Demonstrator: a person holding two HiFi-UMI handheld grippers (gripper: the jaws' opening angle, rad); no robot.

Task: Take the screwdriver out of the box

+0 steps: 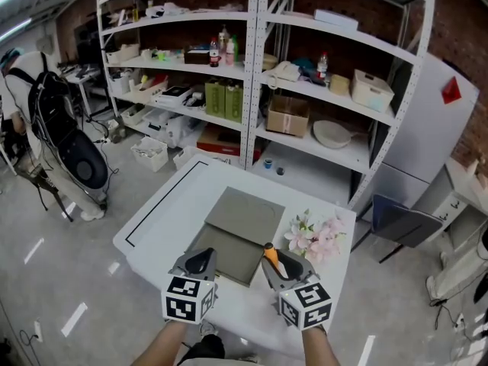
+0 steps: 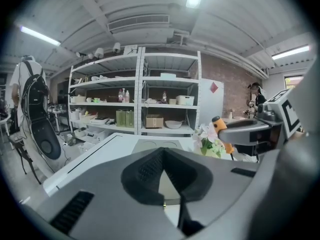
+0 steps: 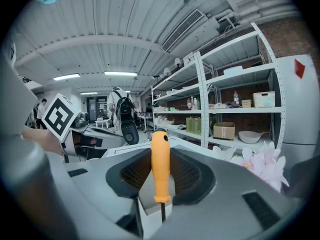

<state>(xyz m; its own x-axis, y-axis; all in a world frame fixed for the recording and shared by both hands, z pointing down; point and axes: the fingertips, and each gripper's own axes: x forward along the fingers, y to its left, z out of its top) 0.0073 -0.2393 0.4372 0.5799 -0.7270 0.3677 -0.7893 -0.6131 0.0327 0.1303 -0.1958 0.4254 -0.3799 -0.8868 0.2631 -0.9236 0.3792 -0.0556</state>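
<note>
Nearest the person, the left gripper [image 1: 201,259] hangs over the near edge of the white counter [image 1: 164,219]. Its own view shows its jaws brought together at the tips, with nothing between them. Beside it, the right gripper [image 1: 280,265] has its jaws closed on the orange handle of the screwdriver [image 1: 269,255]. In the right gripper view the handle stands upright between the dark pads [image 3: 186,173], and the thin shaft runs down toward the camera. The screwdriver is thus out of the box [image 1: 242,223], held in the air just off the box's near right corner. The box itself is grey and flat and lies in the middle of the counter, just beyond the jaws of both grippers. To its right, a bunch of pale pink flowers [image 1: 314,239] rests on the counter. A thin black line is drawn around the counter's far left part. Beyond the counter stands white metal shelving [image 1: 252,67], loaded with bottles, bins and a cardboard carton [image 1: 287,116]. Far off to the left, a person [image 1: 23,82] in white wears a black backpack.
</note>
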